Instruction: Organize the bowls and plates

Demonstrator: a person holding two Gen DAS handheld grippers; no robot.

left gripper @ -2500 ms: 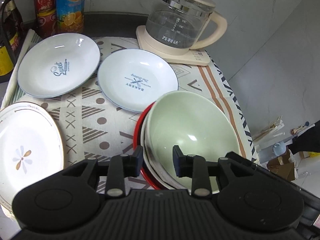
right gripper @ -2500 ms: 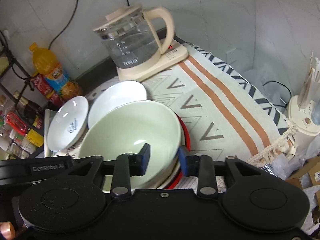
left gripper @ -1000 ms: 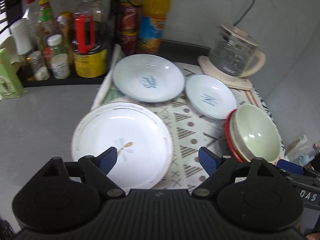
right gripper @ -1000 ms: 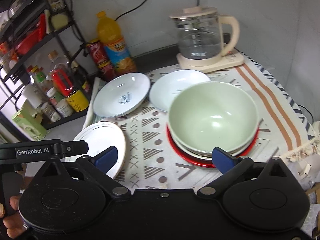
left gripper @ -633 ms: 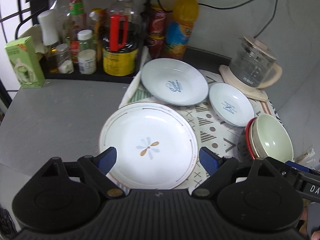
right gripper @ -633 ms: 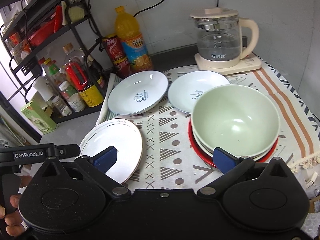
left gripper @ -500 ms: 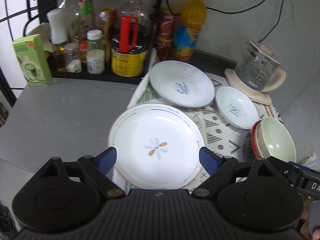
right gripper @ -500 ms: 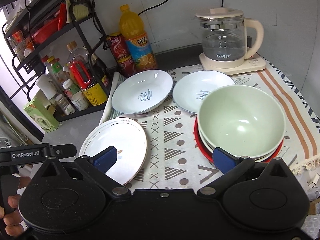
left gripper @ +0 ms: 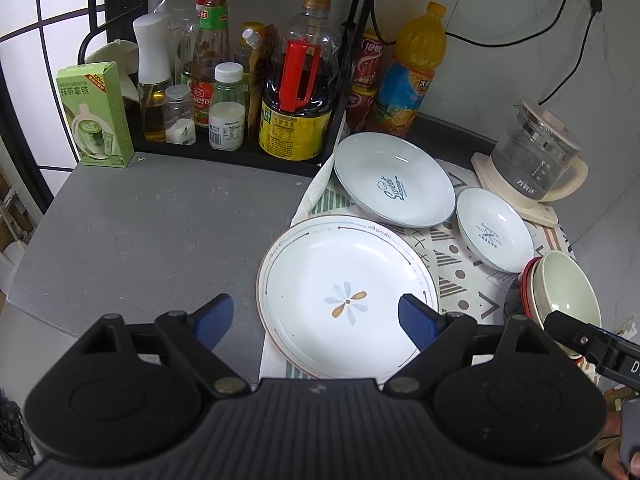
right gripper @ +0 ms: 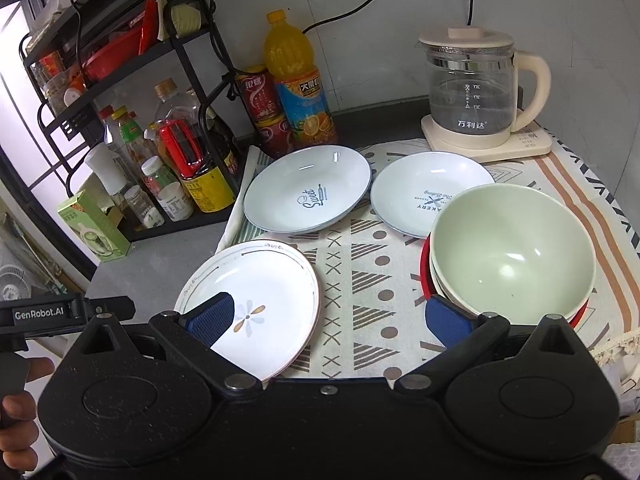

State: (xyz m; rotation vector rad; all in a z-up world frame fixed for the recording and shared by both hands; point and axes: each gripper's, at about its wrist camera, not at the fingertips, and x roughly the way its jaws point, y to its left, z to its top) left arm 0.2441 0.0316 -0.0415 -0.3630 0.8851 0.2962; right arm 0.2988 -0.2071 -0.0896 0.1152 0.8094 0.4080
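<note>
A white flower plate [left gripper: 348,298] [right gripper: 256,304] lies at the near left of the patterned cloth. Behind it sit a pale blue "Sweet" plate [left gripper: 394,180] [right gripper: 308,190] and a smaller "Bakery" plate [left gripper: 494,234] [right gripper: 430,192]. A green bowl [left gripper: 568,292] [right gripper: 512,254] tops a stack of bowls with a red one at the bottom, on the right. My left gripper [left gripper: 316,320] is open and empty above the flower plate's near edge. My right gripper [right gripper: 326,318] is open and empty, between the flower plate and the bowl stack.
A glass kettle [left gripper: 536,160] [right gripper: 476,92] stands on its base at the back right. A black rack with bottles and jars [left gripper: 240,88] [right gripper: 132,128] and an orange juice bottle [right gripper: 298,88] line the back. A green box [left gripper: 96,114] stands on the grey counter [left gripper: 152,232].
Both grippers let go of the bowl stack, opened wide and pulled back and up. The left view has swung leftward, toward the flower plate and counter.
</note>
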